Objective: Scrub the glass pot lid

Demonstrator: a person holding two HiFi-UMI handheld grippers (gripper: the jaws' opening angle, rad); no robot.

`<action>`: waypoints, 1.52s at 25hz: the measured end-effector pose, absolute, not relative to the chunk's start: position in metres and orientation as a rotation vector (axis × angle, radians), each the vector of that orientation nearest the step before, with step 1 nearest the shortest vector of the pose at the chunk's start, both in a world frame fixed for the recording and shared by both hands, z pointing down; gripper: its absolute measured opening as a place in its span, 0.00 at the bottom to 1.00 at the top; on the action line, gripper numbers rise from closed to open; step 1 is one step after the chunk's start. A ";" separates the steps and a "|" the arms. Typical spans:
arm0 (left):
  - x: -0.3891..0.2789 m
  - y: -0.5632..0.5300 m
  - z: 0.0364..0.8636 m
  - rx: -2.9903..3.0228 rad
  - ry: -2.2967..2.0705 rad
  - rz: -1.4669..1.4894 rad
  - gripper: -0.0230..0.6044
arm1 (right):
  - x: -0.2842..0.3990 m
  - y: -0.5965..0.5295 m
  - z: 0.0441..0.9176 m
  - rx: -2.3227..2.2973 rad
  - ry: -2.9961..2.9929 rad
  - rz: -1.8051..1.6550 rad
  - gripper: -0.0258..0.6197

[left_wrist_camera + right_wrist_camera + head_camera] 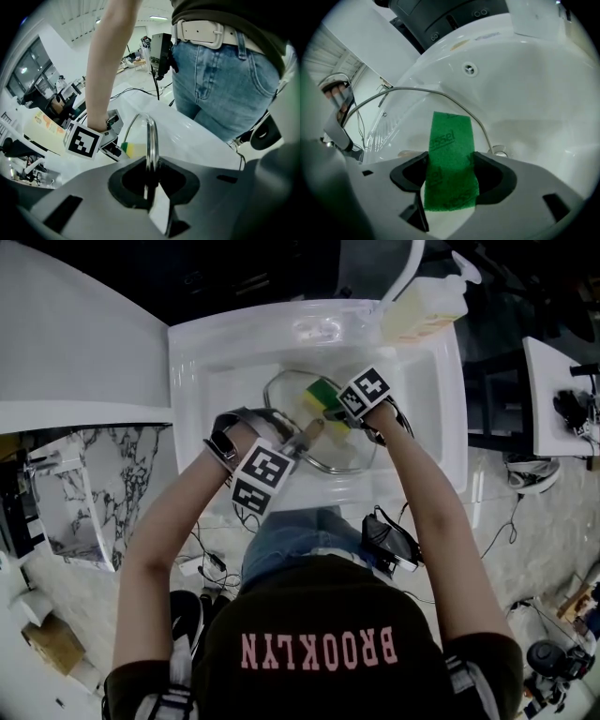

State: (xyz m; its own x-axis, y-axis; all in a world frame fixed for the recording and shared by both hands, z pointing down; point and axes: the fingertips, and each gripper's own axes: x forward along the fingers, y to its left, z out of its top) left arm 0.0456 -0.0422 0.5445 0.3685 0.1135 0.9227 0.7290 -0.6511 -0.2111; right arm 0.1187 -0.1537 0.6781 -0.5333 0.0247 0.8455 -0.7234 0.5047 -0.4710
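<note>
The glass pot lid (333, 451), metal-rimmed, stands tilted inside the white sink (211, 352). My left gripper (298, 442) is shut on the lid's near-left rim; in the left gripper view the rim (151, 133) runs edge-on between the jaws of the left gripper (151, 176). My right gripper (335, 409) is shut on a green and yellow sponge (322, 396) that lies against the lid's far side. In the right gripper view the sponge's green face (450, 150) sticks out of the right gripper (450, 176) onto the glass lid (403, 119). The left gripper view also catches the sponge (132, 150).
A soap bottle (427, 310) and the faucet (410, 266) stand at the sink's far right corner. The sink's overflow hole (469, 69) is on the back wall. A marble counter (112, 465) lies left of the sink. The person's body stands close to the near rim.
</note>
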 end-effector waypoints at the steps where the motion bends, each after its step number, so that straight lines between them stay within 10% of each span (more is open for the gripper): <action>1: 0.046 -0.043 0.544 -2.018 -0.726 -1.289 0.10 | 0.124 -0.154 0.681 0.594 -1.876 1.106 0.48; 38: 0.046 -0.043 0.545 -2.010 -0.704 -1.304 0.10 | 0.032 -0.171 0.532 0.592 -2.483 1.062 0.48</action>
